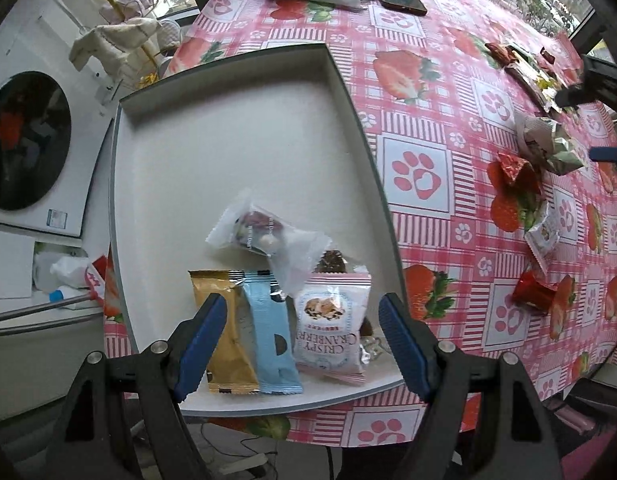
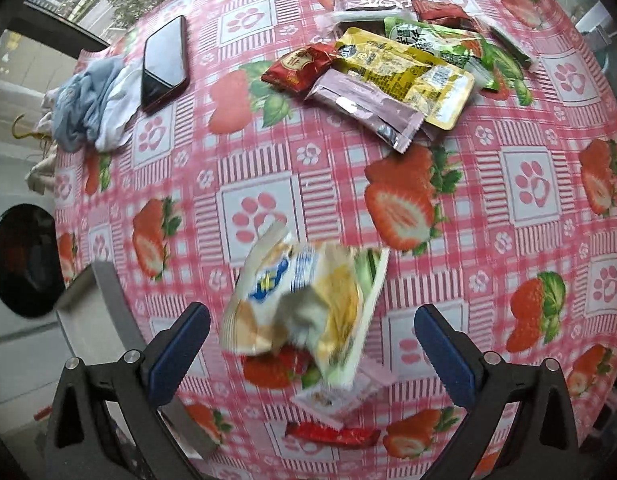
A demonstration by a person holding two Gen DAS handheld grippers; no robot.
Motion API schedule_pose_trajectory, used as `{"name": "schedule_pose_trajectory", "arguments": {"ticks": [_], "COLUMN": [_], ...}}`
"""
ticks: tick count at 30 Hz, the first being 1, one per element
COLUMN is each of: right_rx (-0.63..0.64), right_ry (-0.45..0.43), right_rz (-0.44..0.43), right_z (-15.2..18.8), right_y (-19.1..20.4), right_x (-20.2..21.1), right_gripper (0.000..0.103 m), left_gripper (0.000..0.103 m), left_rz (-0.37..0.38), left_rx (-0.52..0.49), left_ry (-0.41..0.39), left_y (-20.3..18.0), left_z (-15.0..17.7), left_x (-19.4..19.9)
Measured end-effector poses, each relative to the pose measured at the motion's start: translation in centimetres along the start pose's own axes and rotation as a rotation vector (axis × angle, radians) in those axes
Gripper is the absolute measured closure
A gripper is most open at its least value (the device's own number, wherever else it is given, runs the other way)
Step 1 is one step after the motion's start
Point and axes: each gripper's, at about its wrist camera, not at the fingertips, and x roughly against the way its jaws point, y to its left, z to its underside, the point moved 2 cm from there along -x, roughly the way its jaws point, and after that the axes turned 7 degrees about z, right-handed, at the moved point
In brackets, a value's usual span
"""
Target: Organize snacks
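Observation:
A white box (image 1: 228,92) sits at the table's left edge; its corner shows in the right wrist view (image 2: 108,300). In it lie a gold bar (image 1: 224,336), a light blue bar (image 1: 272,344), a Crispy Cranberry packet (image 1: 332,328) and a clear wrapped snack (image 1: 268,236). My left gripper (image 1: 302,344) is open and empty above them. My right gripper (image 2: 312,348) is open; a blurred white, blue and yellow snack bag (image 2: 304,308) sits between its fingers without touching them, apparently loose in the air. Several more snacks (image 2: 400,68) lie in a pile at the far side.
A phone (image 2: 164,64) and crumpled cloth (image 2: 88,104) lie on the strawberry tablecloth (image 2: 388,200) at the far left. Small packets (image 2: 332,436) lie below the bag. Red wrapped snacks (image 1: 512,168) lie right of the box. A washing machine (image 1: 24,140) stands beyond the table's left edge.

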Motion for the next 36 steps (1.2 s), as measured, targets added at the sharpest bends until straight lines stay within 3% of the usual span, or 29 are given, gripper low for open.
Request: {"name": "schedule_pose_trajectory", "arguments": {"ticks": [8,15,26,36], "right_rx": [0.044,-0.067,-0.341,-0.31], "right_ry": [0.085,0.143,0.196,0.232], "right_rz": [0.021,0.028,0.033,0.082], "right_z": [-1.4,0.4,6.5,15.6], "right_y": [1.6,-3.0,-16.0,-20.7], "right_x": [-4.2,-6.3,-7.9,-8.9], "right_gripper": [0.0,0.0,0.0,0.0], "left_gripper": [0.022,0.022,0.022,0.021], "left_rz": [-0.02,-0.014,0.024,0.102], "left_rx": [-0.013,-0.062,-0.269,-0.453], "left_ry": [0.022,0.043,0.072,0.096], "left_y": [-0.9,-2.7,-9.0,-16.8], "left_z": [0.6,0.5,-0.7,-2.4], "left_x": [0.5,0.1,-1.2,-2.9]}}
